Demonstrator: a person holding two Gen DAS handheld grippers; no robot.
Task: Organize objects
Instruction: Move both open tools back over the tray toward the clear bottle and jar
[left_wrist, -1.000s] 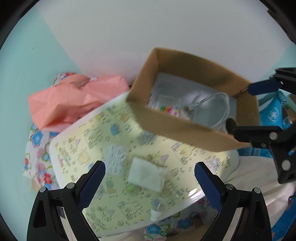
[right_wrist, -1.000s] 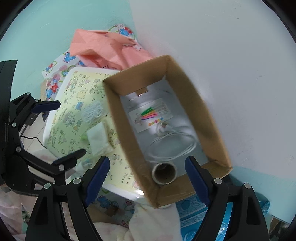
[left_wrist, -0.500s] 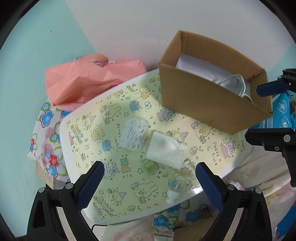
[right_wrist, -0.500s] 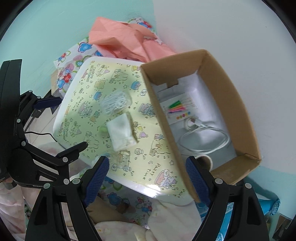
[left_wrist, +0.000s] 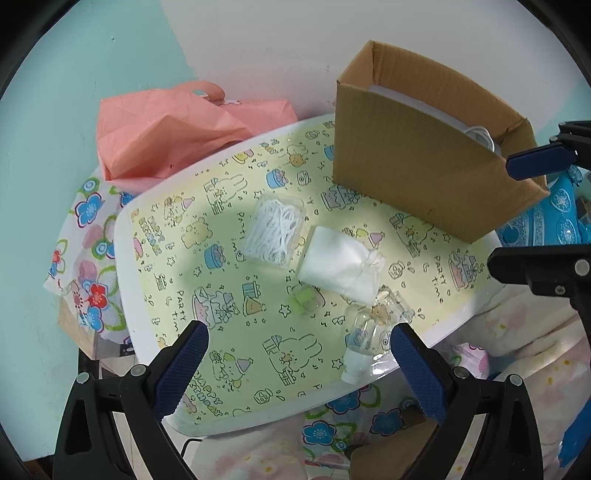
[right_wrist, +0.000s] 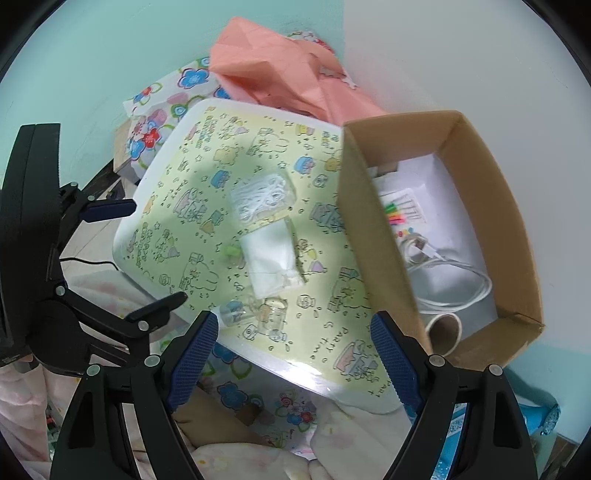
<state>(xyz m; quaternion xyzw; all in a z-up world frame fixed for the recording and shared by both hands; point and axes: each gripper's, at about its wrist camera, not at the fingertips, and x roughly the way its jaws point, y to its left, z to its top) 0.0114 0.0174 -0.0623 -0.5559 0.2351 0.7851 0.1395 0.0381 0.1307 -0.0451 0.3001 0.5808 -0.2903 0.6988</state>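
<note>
Both the left gripper (left_wrist: 297, 343) and right gripper (right_wrist: 295, 332) are held open, empty. Loose items on the tabletop (left_wrist: 229, 417) are probably gathered next; the white pouch (left_wrist: 340, 264) must be reached and put in the cardboard box (right_wrist: 491, 206).

Each gripper, the left gripper (left_wrist: 297, 354) and the right gripper (right_wrist: 293, 347), is built from black plastic arms studded with round silver screws. Its two fingers (left_wrist: 181, 363) are faced with dark blue textured pads, angled outward from one another toward the tips.

patterned table (left_wrist: 177, 291) – cardboard box (left_wrist: 417, 177), pouch (left_wrist: 336, 264), floss box (left_wrist: 275, 230), bottle (left_wrist: 365, 341)
</note>
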